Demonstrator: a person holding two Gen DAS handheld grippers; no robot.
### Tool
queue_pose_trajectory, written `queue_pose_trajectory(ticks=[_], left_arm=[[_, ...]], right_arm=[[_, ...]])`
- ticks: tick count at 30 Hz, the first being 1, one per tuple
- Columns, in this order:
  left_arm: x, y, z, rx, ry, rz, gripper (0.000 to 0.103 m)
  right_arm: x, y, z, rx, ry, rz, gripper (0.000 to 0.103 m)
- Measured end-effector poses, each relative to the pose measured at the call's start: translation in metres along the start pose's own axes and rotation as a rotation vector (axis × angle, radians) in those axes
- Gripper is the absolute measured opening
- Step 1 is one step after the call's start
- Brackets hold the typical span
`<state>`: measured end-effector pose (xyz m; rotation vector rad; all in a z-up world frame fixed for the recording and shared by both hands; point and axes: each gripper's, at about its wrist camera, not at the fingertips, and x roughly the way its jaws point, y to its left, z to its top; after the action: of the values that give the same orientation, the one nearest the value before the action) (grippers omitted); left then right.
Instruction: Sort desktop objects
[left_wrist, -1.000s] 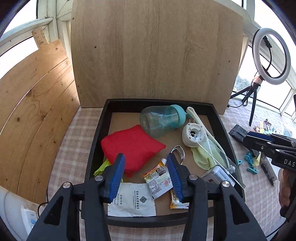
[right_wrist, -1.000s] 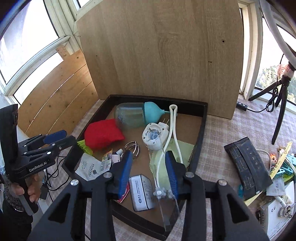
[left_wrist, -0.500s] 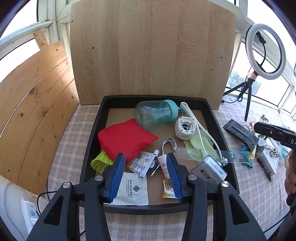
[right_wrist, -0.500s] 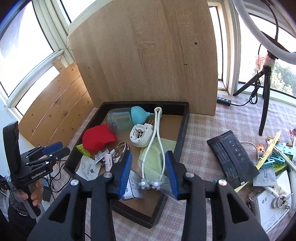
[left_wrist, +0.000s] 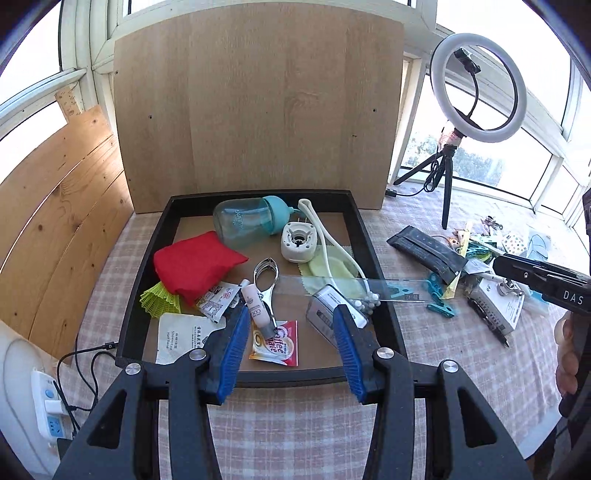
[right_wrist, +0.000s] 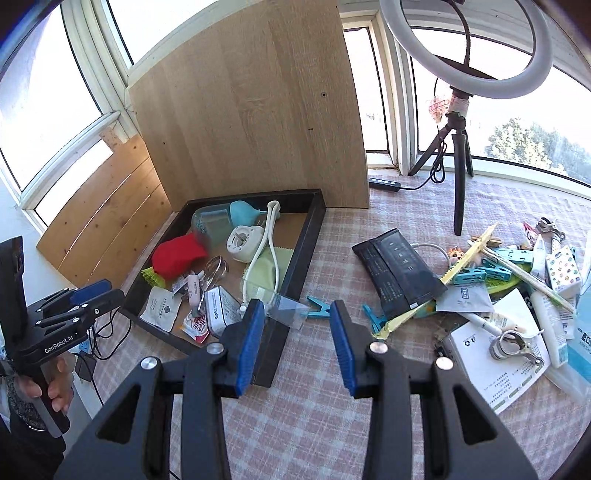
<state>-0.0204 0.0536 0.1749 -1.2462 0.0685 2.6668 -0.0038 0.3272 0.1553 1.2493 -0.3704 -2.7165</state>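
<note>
Roughly centred on the checked cloth (left_wrist: 295, 424), the black tray (left_wrist: 380, 266) holds most of the sorted things: a red pouch (left_wrist: 192, 264) at its left, a teal bottle (left_wrist: 245, 221) lying on its side at the far end, a white round gadget (left_wrist: 299, 242) just right of the bottle, and a green cloth (left_wrist: 325, 269) under a white cord (left_wrist: 325, 236). Nearer lie metal tongs (left_wrist: 264, 278), a small tube (left_wrist: 255, 306), a coffee sachet (left_wrist: 275, 341), a white packet (left_wrist: 177, 334) and a yellow shuttlecock (left_wrist: 159, 297) at the left wall. A clear ruler (left_wrist: 388, 290) rests across the tray's right wall, one end inside, the other out over the cloth.

Right of the tray, the loose pile includes a black case (right_wrist: 400, 267), teal clips (right_wrist: 317, 306) and white paper (right_wrist: 498, 354).

Both grippers are released and carry nothing. The left gripper (left_wrist: 291, 347) hovers over the tray's near edge, jaws wide. The right gripper (right_wrist: 297, 334) hangs over the tray's near right corner, jaws apart, with the ruler's end and a clip just beyond its fingertips.

A ring light (left_wrist: 480, 86) stands at the far right, a wooden board (left_wrist: 258, 110) behind the tray.
</note>
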Motion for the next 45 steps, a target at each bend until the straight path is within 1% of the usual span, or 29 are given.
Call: queue_pose_trajectory(ticks=[8,14,15,17,19,23,27,31,34,42,45], left_arm=[[-0.027,-0.04,-0.01,0.002,-0.034,-0.015,0.045],[-0.038,-0.071,-0.017,0.005,-0.045,-0.028,0.046],[-0.039,-0.077,-0.018,0.008,-0.046,-0.029,0.046],[-0.04,-0.087,-0.02,0.018,-0.048,-0.026,0.053],[-0.038,-0.098,-0.024,0.028,-0.044,-0.011,0.056],[-0.034,-0.113,-0.029,0.007,-0.017,0.026,0.057],[-0.035,-0.124,-0.031,-0.022,-0.002,0.02,0.057],[-0.038,-0.141,-0.034,-0.008,0.002,0.014,0.058],[-0.04,-0.154,-0.037,0.002,0.005,0.01,0.061],[-0.046,-0.188,-0.045,0.03,0.011,0.0,0.062],[-0.053,-0.199,-0.049,0.039,0.003,0.004,0.064]], right_arm=[[-0.038,-0.018,-0.024,0.015,-0.019,-0.012,0.037],[-0.063,-0.036,-0.039,0.034,-0.03,-0.025,0.037],[-0.066,-0.039,-0.041,0.036,-0.032,-0.03,0.037],[-0.071,-0.045,-0.046,0.037,-0.035,-0.04,0.037],[-0.076,-0.052,-0.05,0.041,-0.037,-0.049,0.037],[-0.084,-0.066,-0.06,0.051,-0.041,-0.067,0.037],[-0.092,-0.08,-0.069,0.06,-0.044,-0.084,0.037],[-0.101,-0.093,-0.074,0.07,-0.052,-0.095,0.037],[-0.108,-0.102,-0.079,0.079,-0.055,-0.106,0.037],[-0.131,-0.128,-0.093,0.12,-0.065,-0.13,0.037],[-0.142,-0.137,-0.098,0.129,-0.073,-0.137,0.037]])
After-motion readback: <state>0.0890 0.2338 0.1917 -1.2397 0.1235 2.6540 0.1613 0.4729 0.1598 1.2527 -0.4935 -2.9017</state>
